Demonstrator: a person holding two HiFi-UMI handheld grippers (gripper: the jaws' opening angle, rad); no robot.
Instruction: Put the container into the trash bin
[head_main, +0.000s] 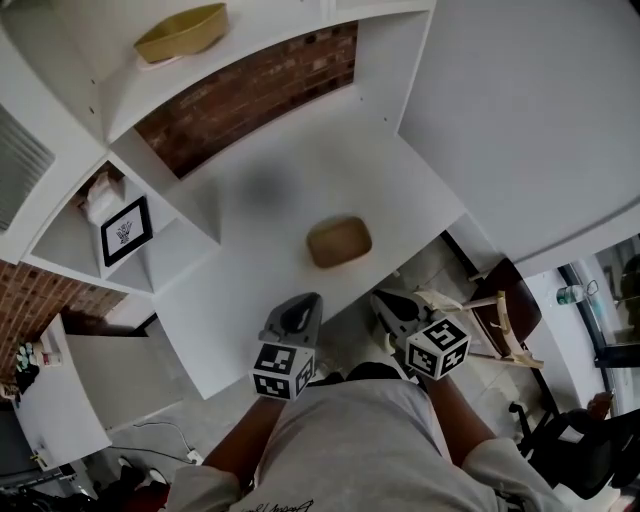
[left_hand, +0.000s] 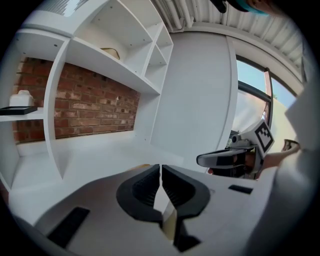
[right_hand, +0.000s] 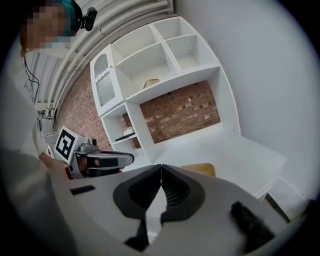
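A shallow brown container lies on the white desk, close to its front edge. Both grippers hover at that edge, short of the container. My left gripper is shut with nothing in it, below and left of the container. My right gripper is shut and empty too, below and right of it. In the right gripper view the container shows just past the closed jaws, with the left gripper off to the left. The left gripper view shows its closed jaws and the right gripper. No trash bin is in view.
White shelving rises behind the desk, with a yellow bowl on an upper shelf and a framed picture in a cubby. A wooden chair stands on the right. A low white cabinet is at the lower left.
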